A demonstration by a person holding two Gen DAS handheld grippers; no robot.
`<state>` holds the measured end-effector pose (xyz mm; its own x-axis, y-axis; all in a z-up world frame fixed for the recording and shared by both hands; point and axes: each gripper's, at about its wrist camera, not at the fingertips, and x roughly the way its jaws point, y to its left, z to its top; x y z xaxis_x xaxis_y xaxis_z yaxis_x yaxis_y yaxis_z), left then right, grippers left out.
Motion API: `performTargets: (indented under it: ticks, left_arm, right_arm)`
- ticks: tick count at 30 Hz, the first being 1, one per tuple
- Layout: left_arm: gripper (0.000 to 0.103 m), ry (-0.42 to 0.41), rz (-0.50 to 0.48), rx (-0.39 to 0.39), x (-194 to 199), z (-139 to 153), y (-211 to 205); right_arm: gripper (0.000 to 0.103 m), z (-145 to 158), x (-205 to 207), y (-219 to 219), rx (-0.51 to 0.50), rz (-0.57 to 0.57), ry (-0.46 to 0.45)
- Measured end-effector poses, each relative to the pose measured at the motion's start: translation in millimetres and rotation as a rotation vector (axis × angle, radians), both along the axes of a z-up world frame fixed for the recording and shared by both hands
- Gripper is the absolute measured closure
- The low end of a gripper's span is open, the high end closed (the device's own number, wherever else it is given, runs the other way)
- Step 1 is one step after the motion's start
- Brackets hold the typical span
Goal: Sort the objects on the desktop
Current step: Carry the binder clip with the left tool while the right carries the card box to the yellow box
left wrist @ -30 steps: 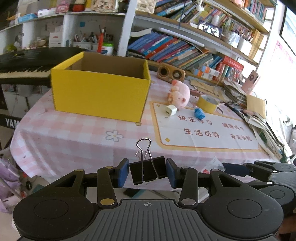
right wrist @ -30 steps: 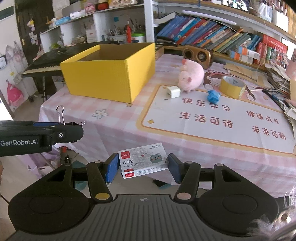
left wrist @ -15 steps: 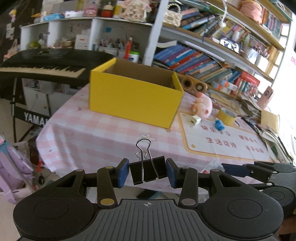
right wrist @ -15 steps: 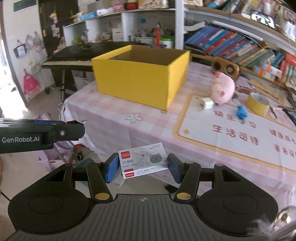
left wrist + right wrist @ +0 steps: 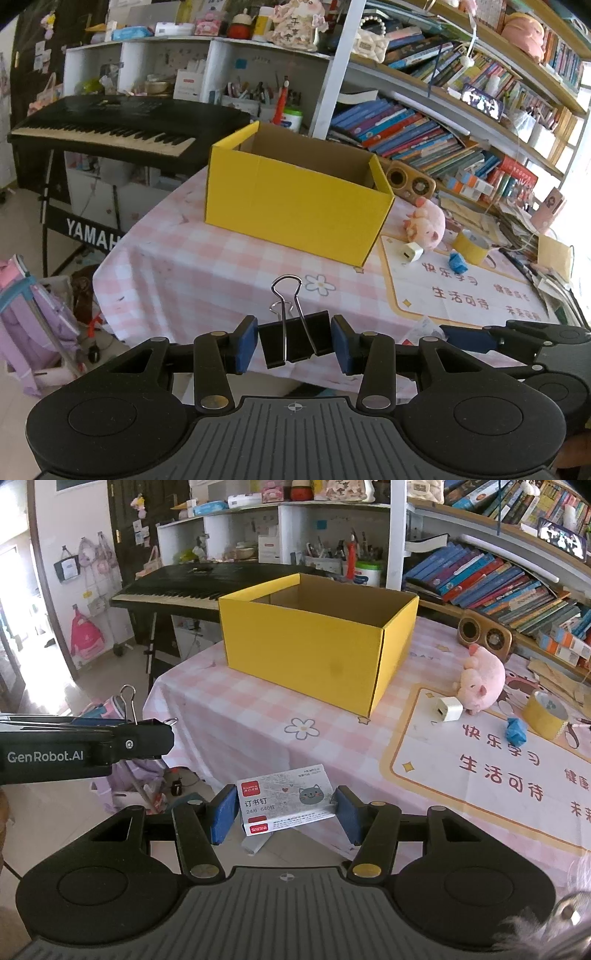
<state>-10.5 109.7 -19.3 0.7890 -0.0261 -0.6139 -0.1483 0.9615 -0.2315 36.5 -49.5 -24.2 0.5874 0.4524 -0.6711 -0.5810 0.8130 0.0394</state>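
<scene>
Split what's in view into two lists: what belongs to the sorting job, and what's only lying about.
Job: binder clip in left gripper; staple box in right gripper; yellow box; charger; tape roll.

Lying about: keyboard; books; speaker.

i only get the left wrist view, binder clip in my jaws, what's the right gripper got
Observer: The right gripper is shut on a staple box with a cat drawn on it.
Operator: is the box flat or tilted
Observer: Lid facing up, its left end a little lower than its right.
Operator: anything lying between it and the yellow box
Observer: No, only bare checked tablecloth with a printed flower before the yellow box.
</scene>
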Motion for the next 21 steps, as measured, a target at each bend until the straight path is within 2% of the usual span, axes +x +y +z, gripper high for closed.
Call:
performTargets:
  ticks: [13,21]
  left_arm:
    - [0.062,-0.007,0.031,0.052,33.6,6.7,-1.9]
    - [0.061,-0.057,0.064,0.075,72.5,20.8,-4.6]
  right_arm:
    - [0.049,0.8,39.3,1.9,0.033,0.031,0.000]
    - [0.049,14.4,79.0,0.0,0.052,0.065,-0.065]
